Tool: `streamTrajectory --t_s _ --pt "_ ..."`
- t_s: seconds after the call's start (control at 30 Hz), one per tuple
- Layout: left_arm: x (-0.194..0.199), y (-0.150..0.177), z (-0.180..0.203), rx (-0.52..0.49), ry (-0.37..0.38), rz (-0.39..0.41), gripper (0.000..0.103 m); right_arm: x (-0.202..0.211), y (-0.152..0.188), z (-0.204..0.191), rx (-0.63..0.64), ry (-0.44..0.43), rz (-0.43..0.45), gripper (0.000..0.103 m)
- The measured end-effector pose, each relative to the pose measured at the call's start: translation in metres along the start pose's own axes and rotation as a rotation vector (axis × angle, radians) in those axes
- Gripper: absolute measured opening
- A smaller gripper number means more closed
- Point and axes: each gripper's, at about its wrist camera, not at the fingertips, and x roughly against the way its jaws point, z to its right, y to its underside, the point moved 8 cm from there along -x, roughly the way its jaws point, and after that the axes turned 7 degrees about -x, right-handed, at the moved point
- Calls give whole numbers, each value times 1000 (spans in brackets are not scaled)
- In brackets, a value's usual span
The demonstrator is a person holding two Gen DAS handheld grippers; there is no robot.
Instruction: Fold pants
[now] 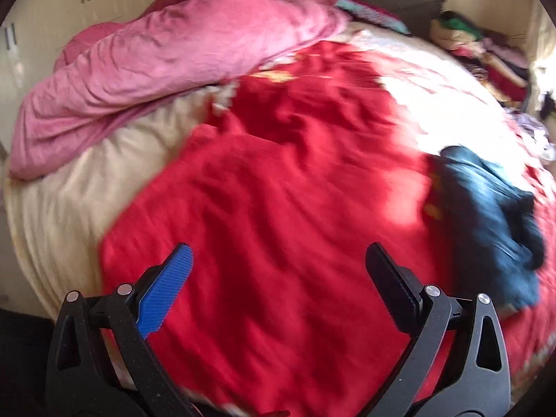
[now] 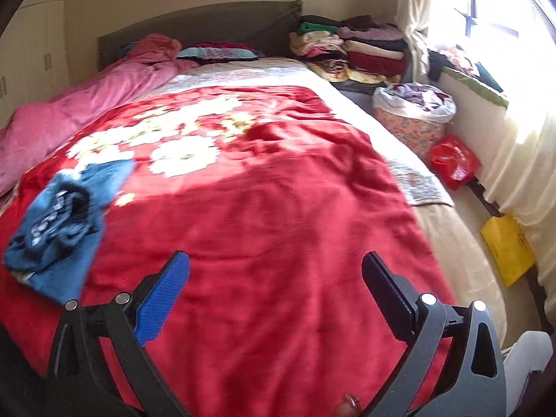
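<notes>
The blue pants (image 1: 486,222) lie crumpled in a heap on the red flowered blanket (image 1: 278,191), to the right of my left gripper (image 1: 279,255), which is open, empty and held above the blanket. In the right wrist view the pants (image 2: 62,222) lie at the left of the blanket (image 2: 278,208), with my right gripper (image 2: 276,264) open and empty to their right, above the blanket. Neither gripper touches the pants.
A pink duvet (image 1: 156,69) is bunched along the bed's left side. Stacks of folded clothes (image 2: 351,48) sit by the headboard. A laundry basket (image 2: 413,118), a red bag (image 2: 453,161) and a yellow bag (image 2: 507,248) stand on the floor between bed and window.
</notes>
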Motion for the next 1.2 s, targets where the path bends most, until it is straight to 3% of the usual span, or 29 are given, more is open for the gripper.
streamTrajectory --t_s 0.07,0.17,0.23,0.27,0.3,0.37,0.5,0.67,1.2 --pt "-28 -19 -24 22 -51 -32 93 -28 -19 43 -29 92 -16 99" --pt "-76 -45 -44 79 -43 -86 93 -79 -39 103 -128 142 -94 99" --pt "-104 -55 -49 67 -61 -92 94 -115 -50 134 -178 170 -131 99" --pt "-118 -56 -50 50 -77 -84 95 -129 -52 148 -181 234 -142 99" --pt "-126 -57 -50 38 -70 -45 95 -145 -51 155 -179 246 -154 99" --pt "-121 -53 -54 73 -37 -1 95 -166 -42 159 -238 168 -204 99" --pt "-117 -50 -57 90 -19 -3 95 -154 -41 155 -226 191 -152 99" --pt "-118 -51 -56 88 -22 -4 95 -152 -41 156 -284 123 -167 99" --pt "-120 -52 -55 88 -23 -5 95 -150 -43 154 -276 132 -169 99"
